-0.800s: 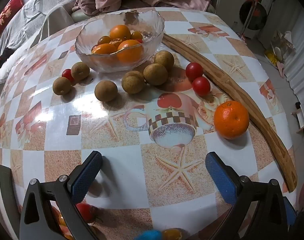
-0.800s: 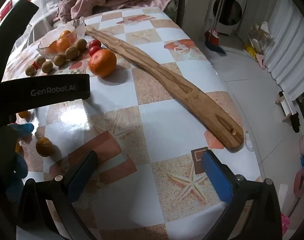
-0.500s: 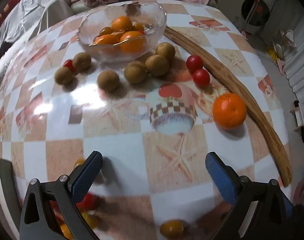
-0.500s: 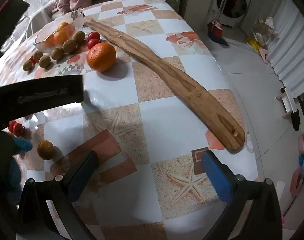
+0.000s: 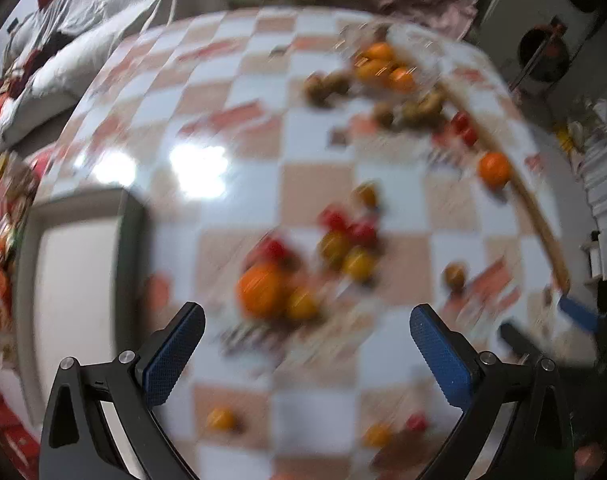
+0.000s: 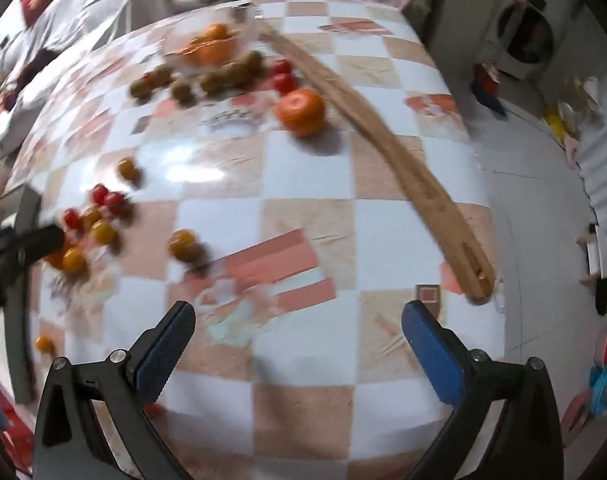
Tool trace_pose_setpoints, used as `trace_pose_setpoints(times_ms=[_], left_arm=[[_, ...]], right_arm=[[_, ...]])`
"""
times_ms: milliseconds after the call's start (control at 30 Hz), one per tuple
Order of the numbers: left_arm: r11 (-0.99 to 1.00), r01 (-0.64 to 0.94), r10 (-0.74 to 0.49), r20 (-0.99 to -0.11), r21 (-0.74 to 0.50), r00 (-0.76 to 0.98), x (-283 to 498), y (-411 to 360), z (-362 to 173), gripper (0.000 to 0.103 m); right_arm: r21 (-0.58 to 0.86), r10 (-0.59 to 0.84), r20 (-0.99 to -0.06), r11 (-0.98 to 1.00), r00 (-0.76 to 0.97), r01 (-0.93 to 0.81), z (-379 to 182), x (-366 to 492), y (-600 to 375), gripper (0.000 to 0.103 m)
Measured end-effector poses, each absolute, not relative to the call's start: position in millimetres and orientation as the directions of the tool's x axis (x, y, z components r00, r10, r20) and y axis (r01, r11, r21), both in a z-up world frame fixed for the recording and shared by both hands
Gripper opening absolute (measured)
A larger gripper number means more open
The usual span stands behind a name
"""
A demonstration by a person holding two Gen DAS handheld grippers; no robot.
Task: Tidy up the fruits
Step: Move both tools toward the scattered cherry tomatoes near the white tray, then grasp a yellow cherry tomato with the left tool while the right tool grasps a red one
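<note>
Clearly between picks: in the left view, badly blurred, the left gripper [image 5: 307, 354] gapes wide and empty over what seems an orange [image 5: 260, 289] at 12 o'clock; the bowl [image 5: 377, 62] has receded to 1 o'clock. In the right view, the right gripper [image 6: 297, 348] is equally wide, now facing the tomatoes [image 6: 106, 197] at 10 o'clock; closing in comes next.

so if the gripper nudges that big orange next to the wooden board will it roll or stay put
The big orange looks round and sits on a glossy tablecloth, so a nudge would probably set it rolling. The wooden board beside it might stop a roll that way. Its rind looks firm, so open fingers could likely grip it without bruising.
</note>
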State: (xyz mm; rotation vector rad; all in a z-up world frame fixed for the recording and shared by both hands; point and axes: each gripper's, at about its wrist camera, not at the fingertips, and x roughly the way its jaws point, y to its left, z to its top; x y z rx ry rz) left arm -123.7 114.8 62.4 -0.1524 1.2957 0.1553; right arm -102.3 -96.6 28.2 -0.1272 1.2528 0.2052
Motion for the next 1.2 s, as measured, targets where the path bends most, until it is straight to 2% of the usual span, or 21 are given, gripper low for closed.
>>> trace_pose_setpoints(times_ms=[133, 400, 633, 1200], left_arm=[[0.972, -0.234, 0.087, -0.968, 0.030, 0.237, -154, 128, 58, 0.103], [0.973, -0.229, 0.045, -0.983, 0.004, 0.176, -189, 157, 57, 0.103], [0.984, -0.173, 0.060, -0.983, 0.030, 0.174, -198, 167, 61, 0.103], [0.994, -0.105, 0.017, -0.988, 0.001, 0.153, -205, 155, 47, 0.103]], right_arm=[[0.026, 0.090, -0.959, 0.972, 0.270, -0.234, 38, -103, -89, 0.103], [0.043, 0.098, -0.967, 0.973, 0.234, -0.228, 54, -126, -75, 0.103], [0.035, 0.076, -0.977, 0.979, 0.200, -0.200, 53, -148, -66, 0.103], [0.034, 0.067, -0.984, 0.980, 0.163, -0.198, 46, -172, -49, 0.103]])
